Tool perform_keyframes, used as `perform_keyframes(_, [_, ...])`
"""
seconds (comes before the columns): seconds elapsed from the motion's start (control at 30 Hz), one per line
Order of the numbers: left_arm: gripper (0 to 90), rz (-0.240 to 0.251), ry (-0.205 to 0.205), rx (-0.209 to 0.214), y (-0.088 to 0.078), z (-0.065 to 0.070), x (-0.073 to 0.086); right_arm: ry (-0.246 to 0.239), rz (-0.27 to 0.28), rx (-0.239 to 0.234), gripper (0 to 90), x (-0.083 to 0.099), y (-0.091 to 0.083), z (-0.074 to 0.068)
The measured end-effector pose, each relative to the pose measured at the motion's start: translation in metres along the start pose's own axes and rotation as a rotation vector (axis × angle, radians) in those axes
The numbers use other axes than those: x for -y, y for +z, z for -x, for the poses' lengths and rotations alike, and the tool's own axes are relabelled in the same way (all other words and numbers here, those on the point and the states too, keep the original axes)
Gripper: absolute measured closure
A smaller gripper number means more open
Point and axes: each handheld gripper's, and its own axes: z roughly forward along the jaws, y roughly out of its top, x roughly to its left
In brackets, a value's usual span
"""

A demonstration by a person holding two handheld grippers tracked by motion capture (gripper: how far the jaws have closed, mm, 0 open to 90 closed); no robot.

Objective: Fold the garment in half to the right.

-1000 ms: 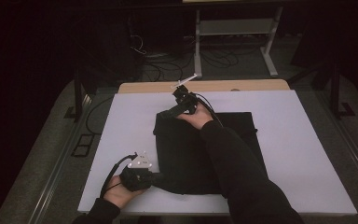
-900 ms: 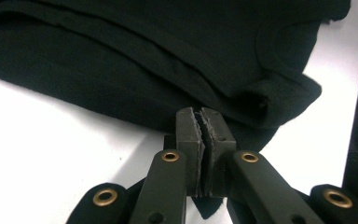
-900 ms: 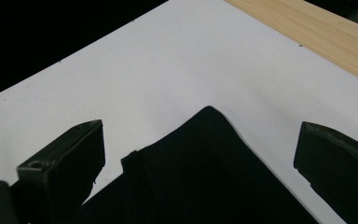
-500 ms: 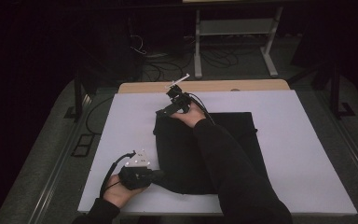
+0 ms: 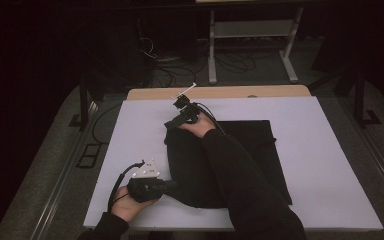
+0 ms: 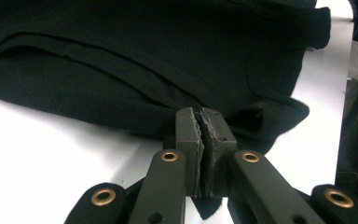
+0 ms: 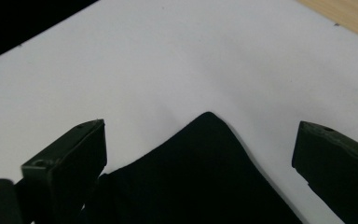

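Observation:
A black garment (image 5: 255,142) lies flat on the white table (image 5: 330,150). My left gripper (image 5: 172,186) rests at the cloth's near left edge, shut on it. In the left gripper view its pads (image 6: 200,140) press together with the bunched black garment (image 6: 144,56) around and below them. My right gripper (image 5: 171,123) is at the garment's far left corner, reached across by a dark sleeve (image 5: 240,185). In the right gripper view its jaws stand wide apart, right gripper (image 7: 201,130), with the pointed corner of the garment (image 7: 200,177) lying between them, untouched.
A wooden board (image 5: 220,92) edges the far side of the white table. Behind it on the dark floor stand a metal frame (image 5: 252,30) and loose cables (image 5: 155,55). Bare white surface lies left and right of the garment.
My right gripper has slid left and lower along the garment's far edge to its far left corner. My left gripper has stayed where it was, still shut.

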Motion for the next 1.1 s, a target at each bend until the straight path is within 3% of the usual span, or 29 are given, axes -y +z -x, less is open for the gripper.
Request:
perform_keyframes(0.4, [84.4, 0.005, -0.012, 0.018, 0.003, -0.002, -0.001, -0.026, -0.045, 0.043, 20.2, 0.002, 0.019, 0.004])
perform_keyframes(0.57, [84.3, 0.010, -0.019, 0.027, 0.005, -0.004, -0.001, -0.044, -0.063, 0.069, 33.1, 0.001, 0.026, 0.002])
perform_keyframes(0.67, [84.2, 0.012, -0.021, 0.029, 0.006, -0.004, -0.002, -0.050, -0.060, 0.090, 50.1, 0.000, 0.025, 0.000])
perform_keyframes(0.87, [84.0, 0.012, -0.024, 0.032, 0.009, -0.004, -0.004, -0.058, -0.092, 0.052, 82.9, -0.001, 0.022, -0.002])
perform_keyframes(1.1, [84.0, 0.020, -0.023, 0.031, 0.007, -0.003, -0.007, -0.016, -0.087, 0.003, 85.4, -0.003, 0.008, -0.001])
